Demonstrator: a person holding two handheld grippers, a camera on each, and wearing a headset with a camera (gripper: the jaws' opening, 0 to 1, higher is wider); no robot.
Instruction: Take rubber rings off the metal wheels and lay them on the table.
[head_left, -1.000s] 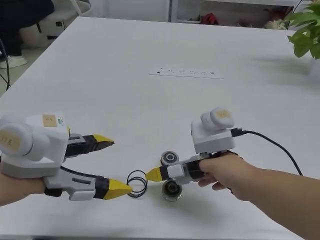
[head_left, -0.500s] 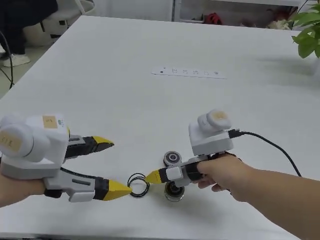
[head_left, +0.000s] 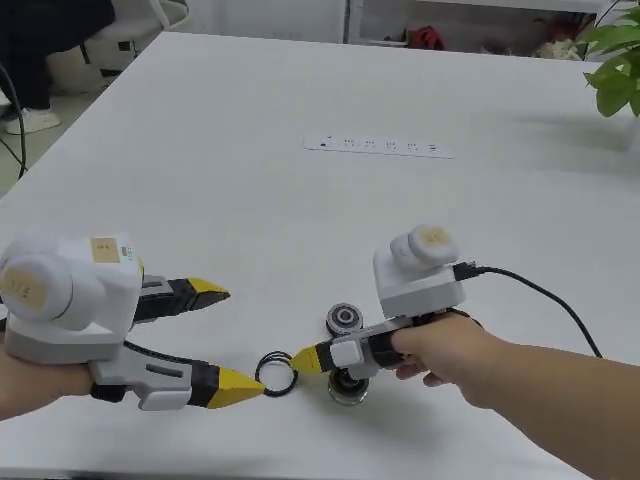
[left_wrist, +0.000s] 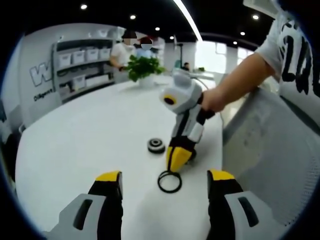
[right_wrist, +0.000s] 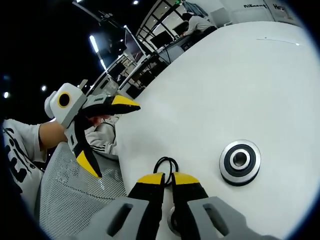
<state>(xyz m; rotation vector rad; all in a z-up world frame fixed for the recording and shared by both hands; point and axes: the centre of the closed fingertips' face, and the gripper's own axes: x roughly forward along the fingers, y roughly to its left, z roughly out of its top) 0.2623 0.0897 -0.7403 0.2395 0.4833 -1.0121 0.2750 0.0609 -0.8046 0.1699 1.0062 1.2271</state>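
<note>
While the rubber rings (head_left: 277, 372) lie flat on the table (head_left: 300, 220), the right gripper (head_left: 303, 360), jaws pressed together and holding nothing, has its tip just beside them. One wheel (head_left: 347, 388) sits under it, another (head_left: 343, 318) close behind. The left gripper (head_left: 238, 340), jaws spread wide, faces the rings from the opposite side, about as near.

A second metal wheel (head_left: 347, 391) lies mostly hidden beneath the right tool (head_left: 306, 359). The black rubber rings (head_left: 276, 372) at the tool's tip overlap, so their number is unclear. A pale strip (head_left: 376, 146) farther along the table (head_left: 300, 90) is too small to identify. A leafy plant (head_left: 617, 60) is cut off at the right edge.
</note>
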